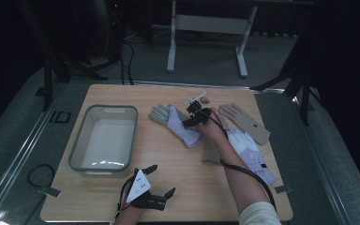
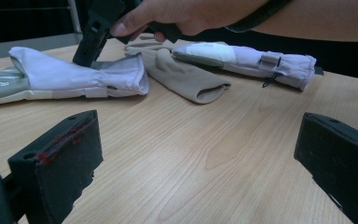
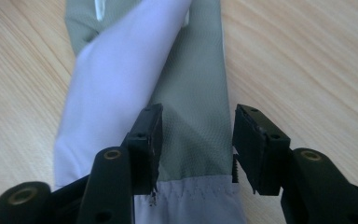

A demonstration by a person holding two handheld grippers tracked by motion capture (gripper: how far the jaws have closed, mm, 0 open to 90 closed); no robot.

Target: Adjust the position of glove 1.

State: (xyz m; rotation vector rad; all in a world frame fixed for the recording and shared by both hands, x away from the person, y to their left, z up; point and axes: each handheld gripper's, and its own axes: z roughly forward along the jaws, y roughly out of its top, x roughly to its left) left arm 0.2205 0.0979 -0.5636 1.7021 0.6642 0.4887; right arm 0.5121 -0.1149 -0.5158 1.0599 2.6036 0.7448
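At the middle of the high view the right gripper (image 1: 193, 118), jaws parted, straddles the grey mesh strip of a soft white-and-grey glove (image 1: 180, 125) lying flat on the wood-grain table (image 1: 178, 187), while the left gripper (image 1: 161, 180) rests spread wide near the bottom edge.

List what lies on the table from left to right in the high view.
Grey tub → left gripper → grey-and-white glove → right gripper → tan glove.
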